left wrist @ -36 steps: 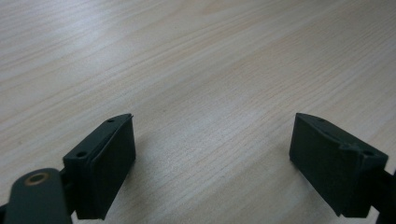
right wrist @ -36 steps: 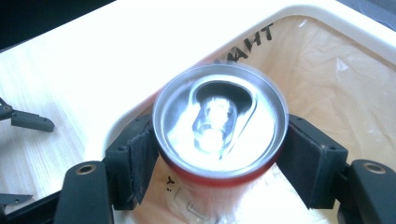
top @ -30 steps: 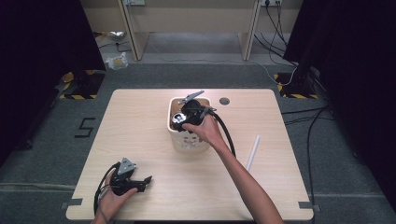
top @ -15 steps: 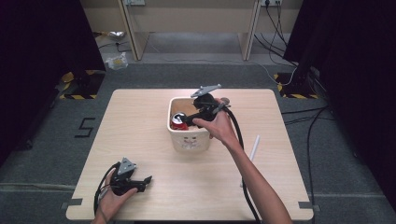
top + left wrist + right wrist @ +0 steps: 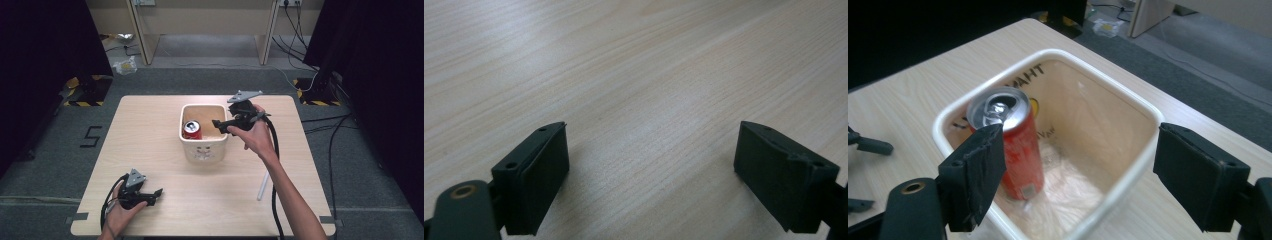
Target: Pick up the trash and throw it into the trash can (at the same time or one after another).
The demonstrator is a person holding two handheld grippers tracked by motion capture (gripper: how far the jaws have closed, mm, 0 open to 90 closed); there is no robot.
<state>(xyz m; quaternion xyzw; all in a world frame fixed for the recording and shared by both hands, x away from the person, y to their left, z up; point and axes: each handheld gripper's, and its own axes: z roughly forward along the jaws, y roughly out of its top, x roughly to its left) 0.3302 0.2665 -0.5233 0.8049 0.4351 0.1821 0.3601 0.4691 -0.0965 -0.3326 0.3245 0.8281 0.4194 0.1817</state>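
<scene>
One red can is standing upright in the cream tub mid-worktop (at its left wall); the right claw is hovering spread and empty at the tub's right rim; the left claw is resting spread at the near left.

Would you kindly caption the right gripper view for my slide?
Open right gripper above a white bin holding an upright red can.

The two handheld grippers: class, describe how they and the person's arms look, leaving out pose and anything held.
Each is a black handheld tool. The left gripper and the right gripper both carry a grey three-cornered plate on top and trail a black cable. Their fingers are blocky black pads with small screw holes, and a brass-ringed hole sits beside one. The person's forearms are bare, with no sleeves showing.
</scene>
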